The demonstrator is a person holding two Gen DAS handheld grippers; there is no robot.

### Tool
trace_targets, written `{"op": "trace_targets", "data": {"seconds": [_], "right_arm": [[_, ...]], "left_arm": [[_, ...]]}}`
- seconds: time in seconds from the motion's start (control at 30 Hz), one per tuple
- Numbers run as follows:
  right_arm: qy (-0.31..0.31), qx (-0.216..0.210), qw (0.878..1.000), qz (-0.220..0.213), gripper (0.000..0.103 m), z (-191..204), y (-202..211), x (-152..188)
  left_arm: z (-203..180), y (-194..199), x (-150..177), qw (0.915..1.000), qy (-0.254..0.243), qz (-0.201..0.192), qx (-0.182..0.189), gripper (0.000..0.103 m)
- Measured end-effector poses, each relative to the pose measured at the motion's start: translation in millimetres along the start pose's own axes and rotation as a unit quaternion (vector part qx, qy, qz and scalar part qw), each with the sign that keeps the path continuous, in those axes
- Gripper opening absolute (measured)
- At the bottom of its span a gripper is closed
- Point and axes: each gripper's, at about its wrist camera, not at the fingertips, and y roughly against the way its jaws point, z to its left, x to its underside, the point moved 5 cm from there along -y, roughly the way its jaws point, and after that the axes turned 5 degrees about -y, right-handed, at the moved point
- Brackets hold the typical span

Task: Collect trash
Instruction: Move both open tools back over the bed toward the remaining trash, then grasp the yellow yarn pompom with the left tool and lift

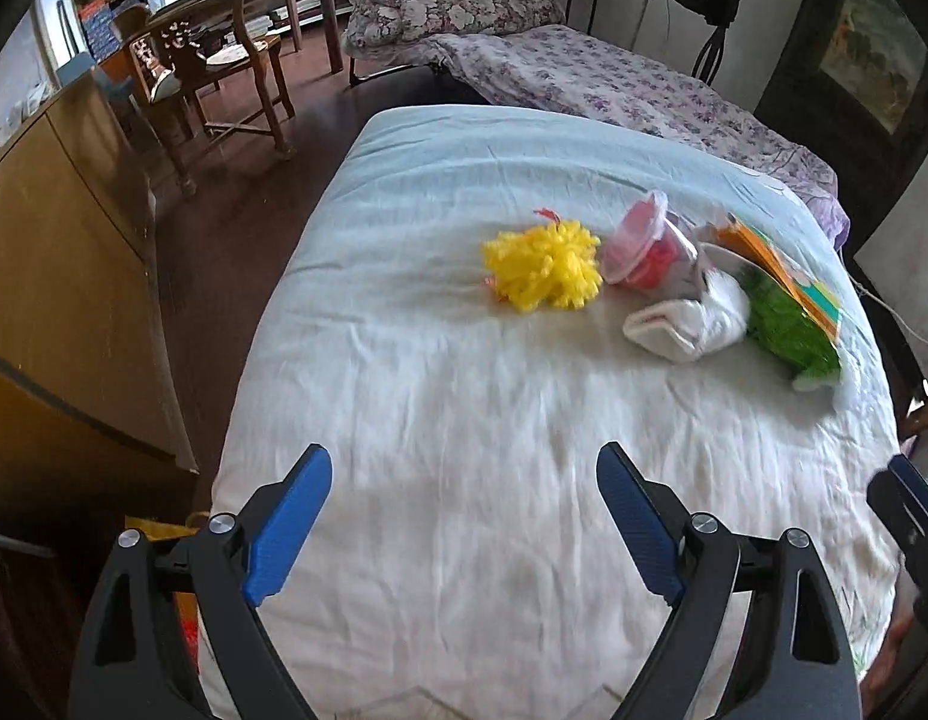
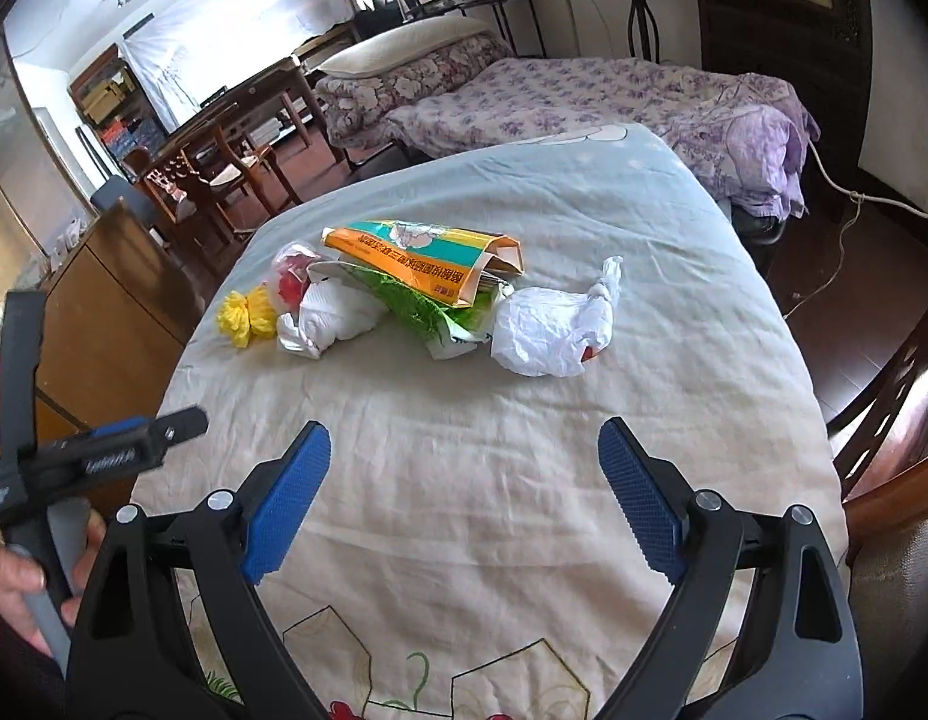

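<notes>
Here your left gripper hangs above the near part of a desk covered by a pale sheet, its blue fingers spread wide with only cloth showing between them. Your right gripper is the same: fingers released, nothing held, pointing down at the sheet over the embroidered near edge. The trash lies in a loose cluster toward the far side of the desk, well apart from both grippers. From the left wrist view you see a yellow pompom on the left, and just beside it a clear plastic cup tipped on its side with something red inside. In front of the cup sits a wad of white tissue, touching a green wrapper, and an orange and teal packet leans across the top of that wrapper. From the right wrist view you also get a knotted white plastic bag at the right end of the cluster, just beside the green wrapper. In that same view, your left hand shows at the lower left edge, wrapped around the grey handle of the other gripper. Behind the desk stands a bed with a purple flowered cover, and a wooden chair sits off to the left on the dark floor.
</notes>
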Motion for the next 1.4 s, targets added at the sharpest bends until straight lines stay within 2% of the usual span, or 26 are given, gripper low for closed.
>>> {"op": "trace_targets", "data": {"seconds": [0.3,0.6,0.8,0.83,0.9,0.97,1.0,1.2,1.3,1.4], "right_arm": [[0.016,0.005,1.0,0.014,0.088,7,-7,6],[0.019,0.002,0.999,0.03,0.089,6,-14,8],[0.027,0.004,0.999,0.041,0.089,10,-21,11],[0.029,0.005,0.999,0.042,0.089,11,-21,11],[0.034,0.008,0.998,0.042,0.089,12,-22,12],[0.036,0.011,0.998,0.043,0.089,12,-24,13],[0.036,0.012,0.998,0.043,0.089,12,-24,13],[0.045,0.024,0.998,0.032,0.089,12,-25,10],[0.047,0.032,0.998,0.012,0.089,7,-22,4],[0.034,0.041,0.999,0.001,0.089,-3,-23,-5]], "left_arm": [[-7,-19,-32,0.9997,-0.022,-0.013,-0.004,0.088],[-19,-53,-66,0.9979,-0.064,0.001,-0.01,0.088],[-12,-64,-77,0.9984,-0.056,-0.005,-0.011,0.088],[-11,-66,-79,0.9985,-0.052,-0.006,-0.011,0.085],[-11,-69,-81,0.9986,-0.052,-0.006,-0.01,0.071],[-14,-67,-80,0.9985,-0.054,-0.008,-0.004,0.047],[-15,-64,-78,0.9984,-0.055,-0.009,-0.001,0.044],[-16,-38,-54,0.9995,-0.029,-0.009,0.003,0.041],[-19,-20,-31,0.9999,-0.006,-0.006,0.014,0.041],[-23,0,-5,0.9998,0.016,-0.013,0.005,0.041]]}}
